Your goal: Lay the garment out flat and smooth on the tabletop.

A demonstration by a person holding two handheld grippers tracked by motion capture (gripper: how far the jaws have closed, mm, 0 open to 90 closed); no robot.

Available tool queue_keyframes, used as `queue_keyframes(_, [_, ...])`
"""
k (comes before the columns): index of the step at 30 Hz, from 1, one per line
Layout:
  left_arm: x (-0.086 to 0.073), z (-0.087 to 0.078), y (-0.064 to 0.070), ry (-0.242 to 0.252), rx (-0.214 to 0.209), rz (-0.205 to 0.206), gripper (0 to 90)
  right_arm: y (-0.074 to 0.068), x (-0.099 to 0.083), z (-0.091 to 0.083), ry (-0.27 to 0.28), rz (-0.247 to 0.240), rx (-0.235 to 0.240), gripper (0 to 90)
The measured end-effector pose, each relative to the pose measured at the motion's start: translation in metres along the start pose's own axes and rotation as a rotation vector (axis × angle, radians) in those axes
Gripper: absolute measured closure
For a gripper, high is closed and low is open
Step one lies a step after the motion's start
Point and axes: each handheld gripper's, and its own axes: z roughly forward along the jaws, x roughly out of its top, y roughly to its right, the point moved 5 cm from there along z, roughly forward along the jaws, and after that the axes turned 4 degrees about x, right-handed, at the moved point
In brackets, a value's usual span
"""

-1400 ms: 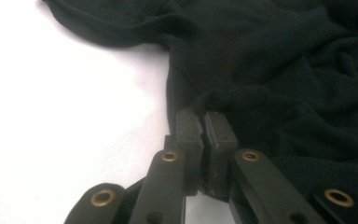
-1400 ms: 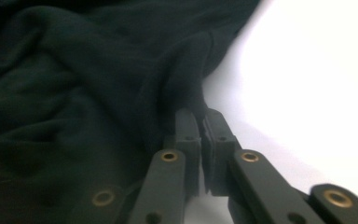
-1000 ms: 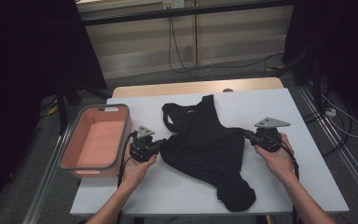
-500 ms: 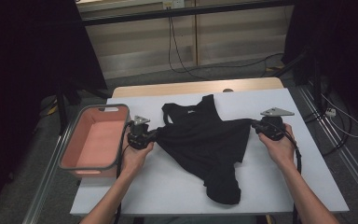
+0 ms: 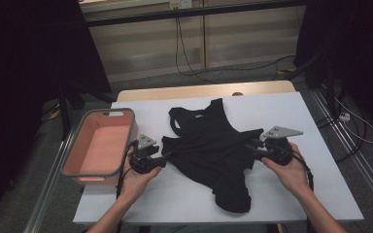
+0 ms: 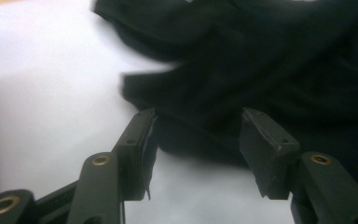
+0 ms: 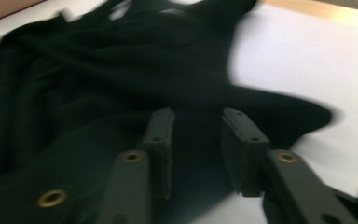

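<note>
A black sleeveless garment [image 5: 209, 141] lies crumpled on the white table [image 5: 320, 194], straps toward the far side and a bunched end near the front edge. My left gripper [image 5: 162, 158] sits at the garment's left edge. Its jaws are open, and the cloth's edge [image 6: 186, 98] lies just past and between the fingertips [image 6: 142, 135]. My right gripper [image 5: 251, 148] is at the garment's right corner, also open, with black cloth [image 7: 121, 74] lying under and between its jaws. In the left gripper view my left gripper [image 6: 198, 128] holds nothing. My right gripper [image 7: 198, 123] shows a narrower gap.
A pink bin with a grey rim [image 5: 73, 160] stands at the table's left edge, close behind my left hand. A wooden strip [image 5: 199, 91] runs along the table's far edge. Cables lie on the floor beyond.
Both grippers have come back toward the near side and down after a lift away. The garment has settled on the table, more bunched, and both sets of jaws now stand apart.
</note>
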Motion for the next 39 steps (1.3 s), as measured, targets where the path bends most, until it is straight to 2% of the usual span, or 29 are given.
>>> queue_keyframes(3, [-0.003, -0.004, 0.012, -0.012, -0.024, 0.019, 44.3, -0.026, -0.004, -0.002, -0.02, -0.055, 0.064, 71.7])
queue_keyframes(4, [-0.005, -0.006, 0.018, -0.014, -0.031, 0.045, 43.4, -0.033, -0.004, -0.002, -0.023, -0.066, 0.075, 72.1])
queue_keyframes(7, [-0.009, -0.008, 0.03, -0.012, -0.05, 0.062, 42.3, -0.057, -0.005, -0.004, -0.034, -0.114, 0.118, 69.8])
queue_keyframes(9, [-0.012, -0.006, 0.038, -0.024, -0.073, 0.065, 42.2, -0.071, -0.007, -0.004, -0.046, -0.139, 0.147, 66.0])
queue_keyframes(11, [-0.013, -0.004, 0.044, -0.032, -0.084, 0.088, 42.3, -0.081, -0.01, -0.002, -0.057, -0.171, 0.161, 60.3])
queue_keyframes(14, [-0.013, 0.001, 0.056, -0.044, -0.111, 0.116, 42.3, -0.089, -0.016, 0.001, -0.078, -0.188, 0.175, 53.2])
queue_keyframes(16, [-0.014, 0.005, 0.064, -0.053, -0.141, 0.132, 42.8, -0.088, -0.022, 0.004, -0.096, -0.202, 0.161, 49.2])
queue_keyframes(17, [-0.014, 0.008, 0.068, -0.061, -0.164, 0.134, 43.1, -0.085, -0.026, 0.006, -0.104, -0.21, 0.134, 47.5])
queue_keyframes(18, [-0.014, 0.011, 0.071, -0.07, -0.17, 0.147, 43.6, -0.083, -0.028, 0.007, -0.113, -0.226, 0.109, 48.5])
queue_keyframes(20, [-0.012, 0.018, 0.079, -0.072, -0.167, 0.184, 44.0, -0.079, -0.03, 0.007, -0.122, -0.226, 0.119, 55.7])
queue_keyframes(23, [-0.008, 0.025, 0.093, -0.071, -0.195, 0.211, 44.1, -0.071, -0.032, 0.007, -0.131, -0.203, 0.115, 74.9])
queue_keyframes(25, [-0.006, 0.029, 0.1, -0.074, -0.218, 0.223, 43.6, -0.068, -0.033, 0.005, -0.124, -0.201, 0.109, 80.2])
queue_keyframes(27, [-0.007, 0.034, 0.109, -0.086, -0.201, 0.244, 43.7, -0.067, -0.031, 0.002, -0.11, -0.196, 0.106, 81.5])
queue_keyframes(29, [-0.009, 0.038, 0.113, -0.094, -0.187, 0.276, 44.5, -0.063, -0.028, -0.001, -0.083, -0.17, 0.1, 81.5])
queue_keyframes(31, [-0.012, 0.04, 0.115, -0.082, -0.179, 0.277, 47.4, -0.057, -0.028, -0.003, -0.072, -0.157, 0.095, 81.6])
queue_keyframes(32, [-0.013, 0.039, 0.115, -0.082, -0.188, 0.28, 50.2, -0.055, -0.029, -0.004, -0.071, -0.151, 0.093, 81.4])
queue_keyframes(35, [-0.015, 0.037, 0.119, -0.066, -0.175, 0.309, 71.5, -0.049, -0.028, -0.004, -0.056, -0.121, 0.094, 80.4])
queue_keyframes(36, [-0.015, 0.035, 0.12, -0.072, -0.178, 0.323, 78.0, -0.048, -0.028, -0.004, -0.054, -0.12, 0.092, 80.2])
queue_keyframes(37, [-0.016, 0.034, 0.119, -0.081, -0.182, 0.324, 88.4, -0.046, -0.027, -0.004, -0.05, -0.117, 0.092, 80.2])
queue_keyframes(39, [-0.015, 0.033, 0.117, -0.097, -0.202, 0.299, 89.4, -0.044, -0.027, -0.006, -0.045, -0.113, 0.086, 79.9])
